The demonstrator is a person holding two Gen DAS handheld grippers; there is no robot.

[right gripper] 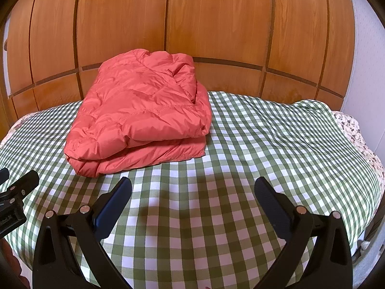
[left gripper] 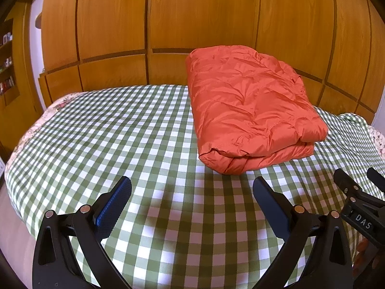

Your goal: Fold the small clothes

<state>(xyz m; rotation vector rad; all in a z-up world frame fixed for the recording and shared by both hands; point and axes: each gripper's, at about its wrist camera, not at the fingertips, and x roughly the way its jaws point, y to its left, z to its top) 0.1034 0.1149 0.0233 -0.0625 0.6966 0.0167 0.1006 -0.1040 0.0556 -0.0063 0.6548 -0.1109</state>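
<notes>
An orange quilted puffer jacket (left gripper: 250,110) lies folded into a thick rectangle on the green-and-white checked cloth (left gripper: 120,130), toward the far side. It shows too in the right wrist view as the jacket (right gripper: 142,113), left of centre. My left gripper (left gripper: 192,187) is open, hovering over bare cloth short of the jacket's near edge, with nothing between its fingers. My right gripper (right gripper: 192,187) is open as well, over bare cloth to the right of the jacket's near corner. Each view catches the other gripper's body at its edge.
A wooden panelled wardrobe (left gripper: 192,24) rises right behind the table. The checked cloth (right gripper: 276,144) covers a floral cloth whose border shows at the left and right edges. Shelves with small items stand at far left. A white wall (right gripper: 368,72) is at right.
</notes>
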